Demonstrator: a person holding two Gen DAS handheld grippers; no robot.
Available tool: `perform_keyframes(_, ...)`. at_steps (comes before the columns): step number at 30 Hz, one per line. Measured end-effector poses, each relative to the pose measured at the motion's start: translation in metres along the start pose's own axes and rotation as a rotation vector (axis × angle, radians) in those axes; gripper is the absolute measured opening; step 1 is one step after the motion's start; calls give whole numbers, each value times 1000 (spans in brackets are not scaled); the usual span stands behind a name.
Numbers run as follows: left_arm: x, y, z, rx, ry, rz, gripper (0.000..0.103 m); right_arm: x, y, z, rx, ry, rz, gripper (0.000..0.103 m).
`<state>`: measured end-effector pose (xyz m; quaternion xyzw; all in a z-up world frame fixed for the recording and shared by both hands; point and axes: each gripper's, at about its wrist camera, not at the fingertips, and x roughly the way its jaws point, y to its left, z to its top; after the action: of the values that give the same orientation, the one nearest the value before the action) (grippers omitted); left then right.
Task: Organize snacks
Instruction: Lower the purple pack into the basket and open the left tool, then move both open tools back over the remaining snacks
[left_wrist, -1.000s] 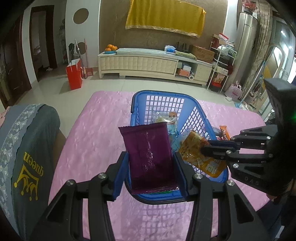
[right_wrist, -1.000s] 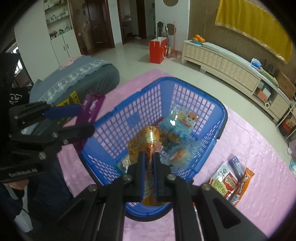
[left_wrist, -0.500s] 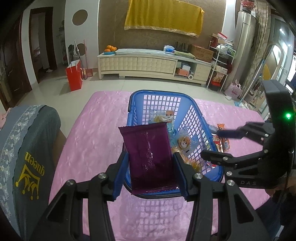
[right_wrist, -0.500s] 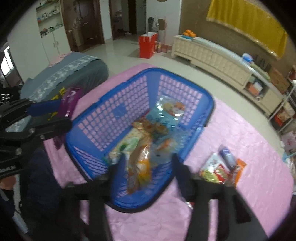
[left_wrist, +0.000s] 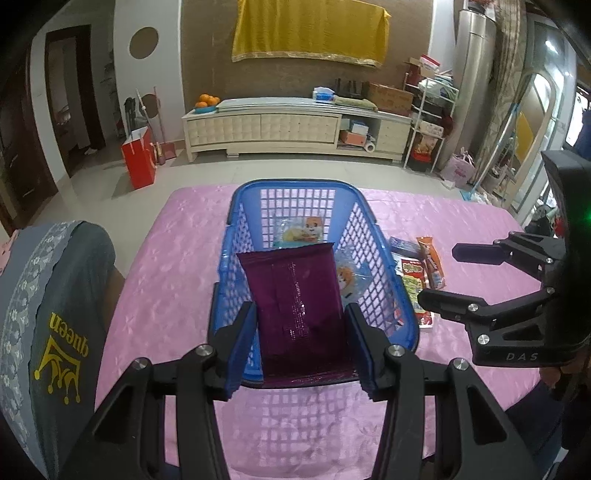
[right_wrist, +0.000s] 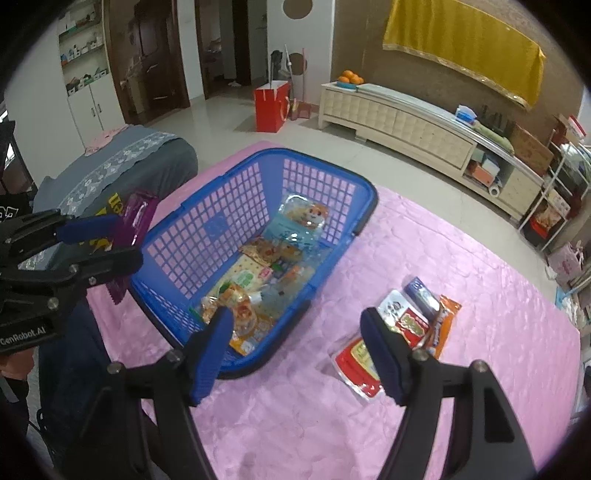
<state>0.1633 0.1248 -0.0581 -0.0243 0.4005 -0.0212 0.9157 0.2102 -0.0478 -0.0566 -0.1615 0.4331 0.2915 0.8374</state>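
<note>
The purple packet (left_wrist: 297, 306) is a flat, sealed foil pouch, probably light and a little crinkly, with a slick skin that could slide if pinched weakly. It looks stiff enough to stand up by itself while held low. The left gripper (left_wrist: 301, 345) has it by its lower part, one blue pad on each long side, the packet upright between them and leaning a little back, above the near end of the blue basket (left_wrist: 236, 218). That low, two-sided hold looks sound; a grip on the thin top seal would likely let it flop.

In the basket lie several soft, clear-wrapped snacks, among them an orange packet (right_wrist: 240, 325) at the near end and a light blue pack with a cartoon animal (right_wrist: 301, 221) farther in. A small pile of loose packets (right_wrist: 410, 325) lies on the pink cloth (right_wrist: 461, 277) just beside the basket, on its right.

The left gripper points down and forward over the basket rim. The right gripper (right_wrist: 306, 343) has just been opening; its jaws stand wide with nothing between them, and it hangs tilted down over the cloth between the basket and the loose pile.
</note>
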Motion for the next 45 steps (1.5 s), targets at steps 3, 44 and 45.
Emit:
perform_keyframes(3,3,-8,2,13,3,-10,46,-3,-9,-4,33,-4,-7,76)
perform_keyframes(44,41,-55,8,81,81,-88,62,-19,-57,-35,202,-1,-28,79)
perform_keyframes(45,39,-58,9,83,75,-86,62,-21,-59,-36,204,-5,-30,79)
